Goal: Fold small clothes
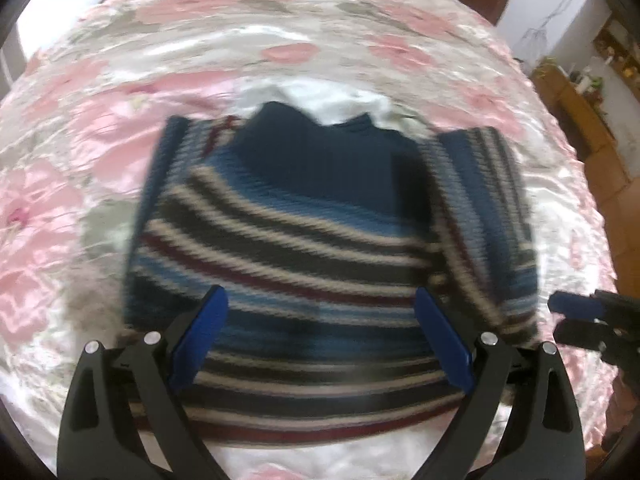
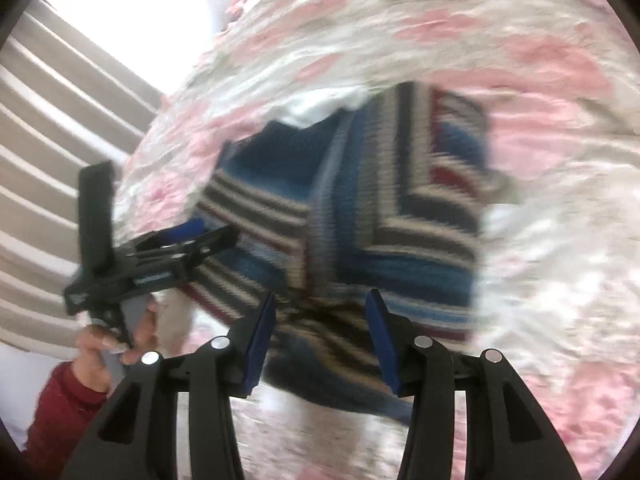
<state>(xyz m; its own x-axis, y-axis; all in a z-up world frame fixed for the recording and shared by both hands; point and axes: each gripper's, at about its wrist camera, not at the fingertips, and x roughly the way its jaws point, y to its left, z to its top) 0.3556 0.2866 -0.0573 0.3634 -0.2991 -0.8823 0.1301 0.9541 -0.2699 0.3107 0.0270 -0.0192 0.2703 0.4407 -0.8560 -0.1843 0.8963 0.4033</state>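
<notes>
We are holding the left gripper with its blue pads spread wide and empty above the near hem of the striped sweater, which is lying flat on the floral bedspread, collar pointing away from us. We are bringing the right gripper, likewise spread and holding nothing, over the sweater's folded-in right sleeve. By our reading, both tools are sitting at the hem end, so the next fold is running along the collar-to-hem axis.
</notes>
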